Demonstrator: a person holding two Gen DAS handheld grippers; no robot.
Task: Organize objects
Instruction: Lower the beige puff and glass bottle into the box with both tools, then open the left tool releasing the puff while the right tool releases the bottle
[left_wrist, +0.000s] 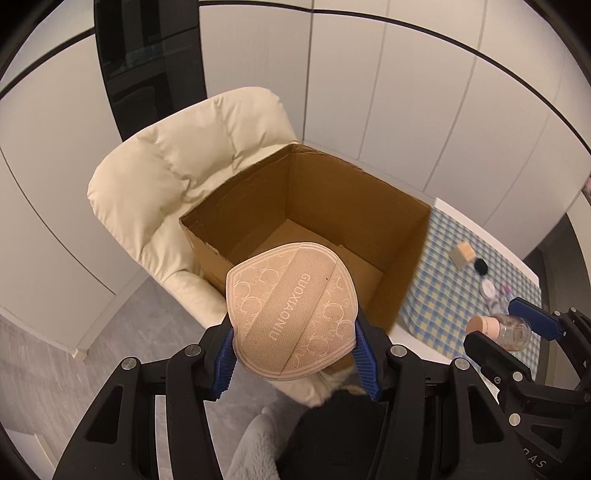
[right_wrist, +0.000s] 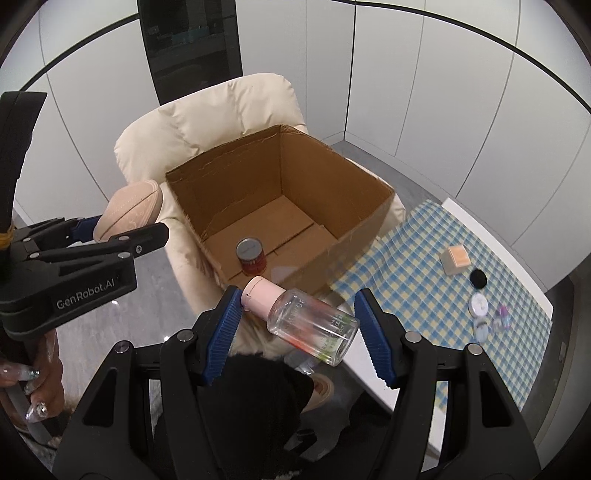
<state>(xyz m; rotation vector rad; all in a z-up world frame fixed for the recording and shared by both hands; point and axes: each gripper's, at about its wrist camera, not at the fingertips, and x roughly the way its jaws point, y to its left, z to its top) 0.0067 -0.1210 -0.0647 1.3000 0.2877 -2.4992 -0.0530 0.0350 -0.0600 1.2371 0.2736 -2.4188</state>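
A beige oval pouch (left_wrist: 291, 310) printed GUOXIAONIU sits crosswise between the blue pads of my left gripper (left_wrist: 294, 332), which is shut on it, just in front of the near wall of an open cardboard box (left_wrist: 417, 251). My right gripper (right_wrist: 299, 301) is shut on a clear bottle with a pink cap (right_wrist: 314, 321), held lengthwise, cap against the left pad. It hovers at the box's (right_wrist: 332, 254) near corner. A red can with a silver lid (right_wrist: 252, 256) stands on the box floor. In the right wrist view my left gripper (right_wrist: 125, 225) and pouch (right_wrist: 129, 206) are left of the box.
The box rests on a cream padded chair (left_wrist: 166, 177). To the right is a white table with a blue-and-yellow checked cloth (right_wrist: 406, 243), holding a beige cube (right_wrist: 455, 260), a black round piece (right_wrist: 478, 278) and small jars (right_wrist: 479, 304). White wall panels stand behind.
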